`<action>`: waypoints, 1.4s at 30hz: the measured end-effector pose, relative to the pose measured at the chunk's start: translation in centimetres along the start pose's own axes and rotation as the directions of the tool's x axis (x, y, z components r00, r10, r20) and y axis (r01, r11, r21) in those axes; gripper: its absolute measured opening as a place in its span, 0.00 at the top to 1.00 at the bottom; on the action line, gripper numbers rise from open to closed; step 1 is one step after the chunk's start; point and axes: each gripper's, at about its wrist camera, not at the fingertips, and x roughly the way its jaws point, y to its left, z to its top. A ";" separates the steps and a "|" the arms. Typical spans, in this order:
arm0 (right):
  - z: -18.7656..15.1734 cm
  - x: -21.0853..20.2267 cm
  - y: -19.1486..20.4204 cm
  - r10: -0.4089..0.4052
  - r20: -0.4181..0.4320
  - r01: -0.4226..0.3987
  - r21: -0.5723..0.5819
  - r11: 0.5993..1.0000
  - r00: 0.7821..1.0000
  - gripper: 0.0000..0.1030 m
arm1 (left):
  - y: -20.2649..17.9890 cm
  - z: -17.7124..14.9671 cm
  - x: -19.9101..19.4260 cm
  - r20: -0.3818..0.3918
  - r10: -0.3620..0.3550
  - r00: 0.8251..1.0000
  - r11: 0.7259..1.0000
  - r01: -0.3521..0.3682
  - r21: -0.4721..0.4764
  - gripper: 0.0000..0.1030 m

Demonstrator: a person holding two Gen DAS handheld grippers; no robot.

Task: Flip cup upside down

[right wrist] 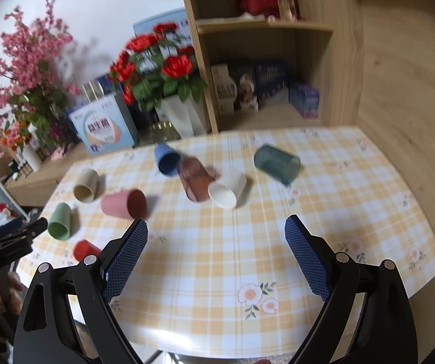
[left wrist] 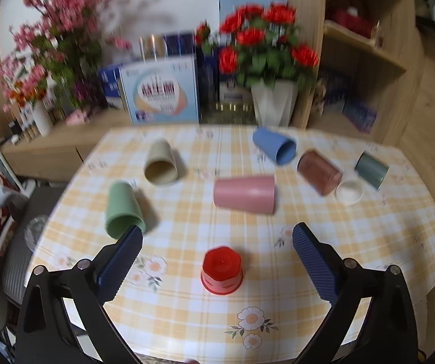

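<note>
Now red cup point(left wrist: 221, 269) (inverted) between left tongs point(left wrist: 217, 236)

A lived-in home room is suggested by a checked floral tablecloth point(left wrist: 369, 242), vases of artificial flowers point(left wrist: 266, 54) (red and pink), stacked gift boxes point(left wrist: 163, 91) and wooden shelving point(right wrist: 266, 27).

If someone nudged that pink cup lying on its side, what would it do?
The pink cup would probably roll, since it lies on its round wall. Being tapered, it would likely curve rather than roll straight. It looks like light plastic, so a small push should move it.
</note>
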 end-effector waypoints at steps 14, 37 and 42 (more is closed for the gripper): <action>-0.6 -5.7 1.9 -0.051 0.170 0.054 -0.015 0.998 0.984 0.14 | 0.2 0.2 -10.0 0.188 0.036 0.982 0.999 -0.031 -0.026 0.06; -0.9 -5.5 2.5 -0.056 0.179 0.063 -0.038 0.997 0.982 0.14 | 0.7 -0.6 -10.9 0.201 0.096 0.975 0.995 -0.092 -0.029 0.06; -0.9 -5.5 2.4 -0.060 0.184 0.068 -0.038 0.997 0.981 0.14 | 0.8 -0.6 -11.0 0.203 0.089 0.975 0.996 -0.085 -0.031 0.06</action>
